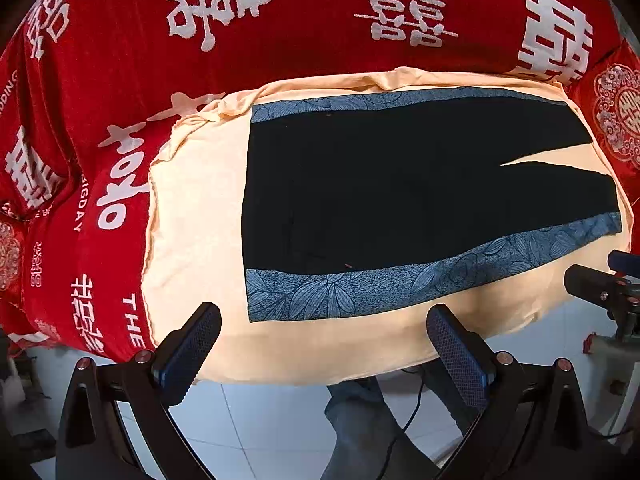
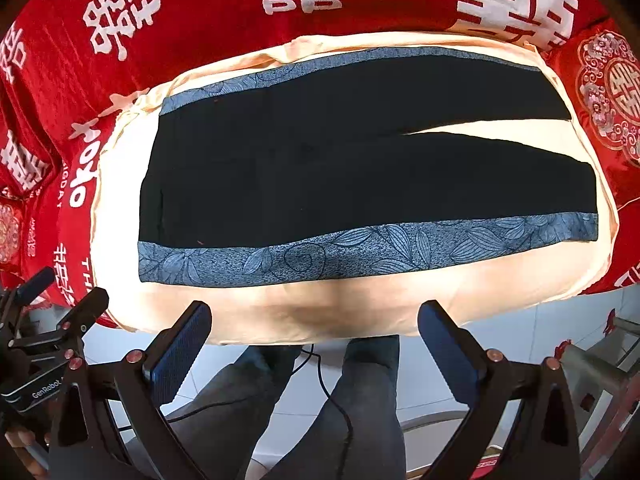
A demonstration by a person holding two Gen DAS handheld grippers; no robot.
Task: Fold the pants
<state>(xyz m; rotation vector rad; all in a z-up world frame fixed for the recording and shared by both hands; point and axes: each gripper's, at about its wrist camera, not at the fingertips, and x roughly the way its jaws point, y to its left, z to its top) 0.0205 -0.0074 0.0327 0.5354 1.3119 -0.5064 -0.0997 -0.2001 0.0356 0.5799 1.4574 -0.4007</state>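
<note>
A bed fills most of both views, covered by a red bedspread [image 1: 304,48] printed with large white double-happiness characters, and a peach-coloured cloth [image 2: 256,312] is spread over its near part. A red embroidered cushion [image 2: 608,92] lies at the right edge. Below the bed edge the floor [image 1: 256,420] is pale glossy tile, lit evenly by bright light.

Peach cloth [image 1: 192,216] spread over red bedding [image 1: 120,60] with white characters; white tiled floor [image 1: 256,420] below.
</note>
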